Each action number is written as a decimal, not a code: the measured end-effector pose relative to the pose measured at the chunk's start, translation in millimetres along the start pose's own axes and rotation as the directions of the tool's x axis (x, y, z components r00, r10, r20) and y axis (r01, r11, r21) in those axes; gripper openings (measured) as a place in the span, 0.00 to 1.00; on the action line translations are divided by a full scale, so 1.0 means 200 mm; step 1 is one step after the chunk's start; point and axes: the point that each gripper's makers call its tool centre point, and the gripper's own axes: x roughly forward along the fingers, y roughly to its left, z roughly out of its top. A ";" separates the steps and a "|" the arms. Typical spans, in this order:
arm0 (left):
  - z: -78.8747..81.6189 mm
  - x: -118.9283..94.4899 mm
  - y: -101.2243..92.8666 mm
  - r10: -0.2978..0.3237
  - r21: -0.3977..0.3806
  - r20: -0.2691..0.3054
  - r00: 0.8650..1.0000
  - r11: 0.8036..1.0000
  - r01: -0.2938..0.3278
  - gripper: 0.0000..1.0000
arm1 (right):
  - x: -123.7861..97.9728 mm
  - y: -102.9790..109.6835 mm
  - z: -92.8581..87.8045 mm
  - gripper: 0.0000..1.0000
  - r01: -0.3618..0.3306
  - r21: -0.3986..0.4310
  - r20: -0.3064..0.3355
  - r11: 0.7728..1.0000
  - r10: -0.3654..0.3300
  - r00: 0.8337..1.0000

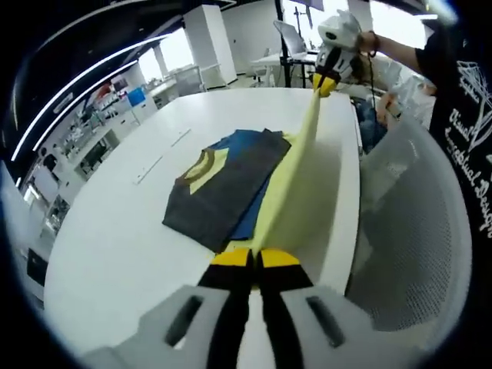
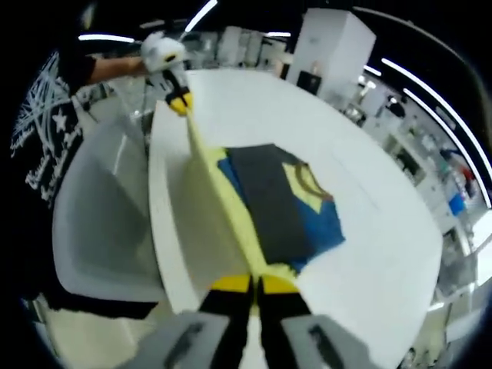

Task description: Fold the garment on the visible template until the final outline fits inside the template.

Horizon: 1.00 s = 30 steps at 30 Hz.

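A white table point(image 1: 115, 231) carries a blue template point(image 1: 244, 146); a grey-and-yellow garment point(image 1: 223, 192) lies folded across it, one yellow side lifted.

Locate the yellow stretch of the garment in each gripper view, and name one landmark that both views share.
Left gripper view: the yellow stretch of the garment runs from the left gripper at bottom centre up to the right gripper at upper right.
Right gripper view: it runs from the right gripper at bottom centre up to the left gripper at upper left.
Shared landmark: the dark grey folded panel beside it.
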 end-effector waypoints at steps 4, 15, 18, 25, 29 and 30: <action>0.04 0.03 0.09 0.018 0.010 0.008 1.000 1.000 -0.018 0.00 | 0.01 -0.08 0.02 0.00 0.031 0.006 0.019 1.000 -0.031 0.999; 0.14 0.06 0.27 0.066 0.014 0.033 0.997 0.998 -0.066 0.00 | 0.04 -0.28 0.12 0.00 0.118 0.007 0.048 0.993 -0.118 0.992; 0.16 0.08 0.32 0.088 0.009 0.033 0.996 0.996 -0.089 0.00 | 0.05 -0.33 0.15 0.00 0.140 -0.006 0.046 0.990 -0.140 0.989; 0.18 0.12 0.50 0.157 -0.050 0.036 0.987 0.987 -0.155 0.00 | 0.10 -0.48 0.22 0.00 0.195 -0.017 0.062 0.981 -0.193 0.979; 0.20 0.16 0.57 0.177 -0.039 0.029 0.984 0.984 -0.176 0.00 | 0.14 -0.58 0.25 0.00 0.230 -0.019 0.053 0.973 -0.229 0.972; 0.20 0.17 0.58 0.177 -0.040 0.029 0.984 0.984 -0.176 0.00 | 0.15 -0.60 0.25 0.00 0.236 -0.021 0.047 0.972 -0.235 0.971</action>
